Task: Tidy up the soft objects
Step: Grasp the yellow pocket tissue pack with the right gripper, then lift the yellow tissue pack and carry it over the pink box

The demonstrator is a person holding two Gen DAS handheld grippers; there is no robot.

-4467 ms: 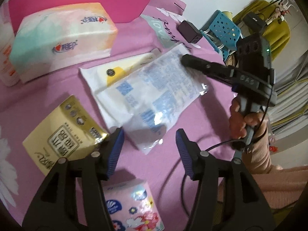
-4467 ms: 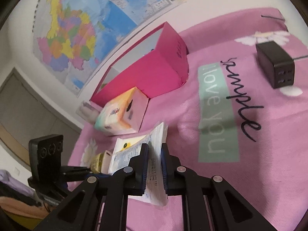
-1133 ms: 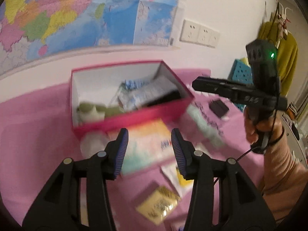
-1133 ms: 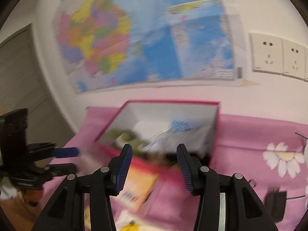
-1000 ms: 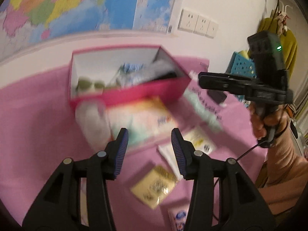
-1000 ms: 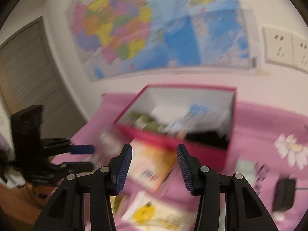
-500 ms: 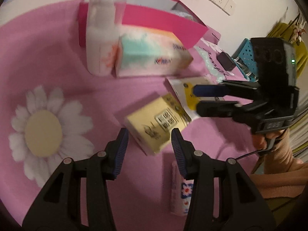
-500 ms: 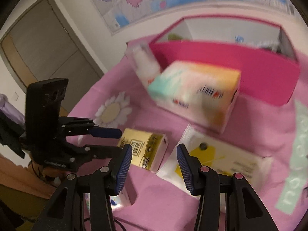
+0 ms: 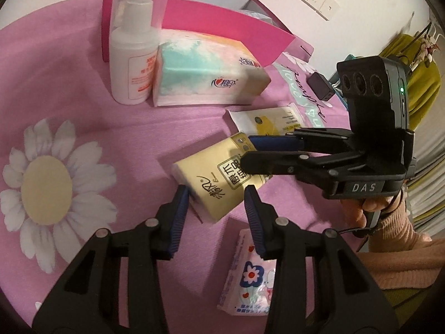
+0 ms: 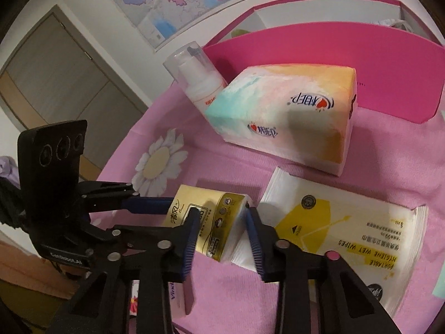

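A small yellow tissue pack (image 9: 211, 178) (image 10: 211, 208) lies tilted on the pink blanket, one end resting on a flat wet-wipes pack (image 9: 267, 119) (image 10: 347, 228). My left gripper (image 9: 217, 194) (image 10: 171, 213) straddles its near end and its jaws are closing; the pads sit at the pack's edges without squeezing it. My right gripper (image 10: 222, 214) (image 9: 246, 151) comes from the other side. Its jaws are also closing around the pack's other end. The pack keeps its shape.
A large pastel tissue pack (image 9: 205, 78) (image 10: 286, 122) and a white pump bottle (image 9: 133, 55) (image 10: 197, 75) stand before the open pink box (image 9: 222, 27) (image 10: 361, 55). A floral tissue pack (image 9: 247, 281) lies nearest. A black charger (image 9: 319, 86) sits far right. A hand (image 9: 358, 214) holds the right gripper.
Both views swung down from the pink box to the blanket. In the last half second both grippers closed in on the yellow pack and their jaws narrowed around it.
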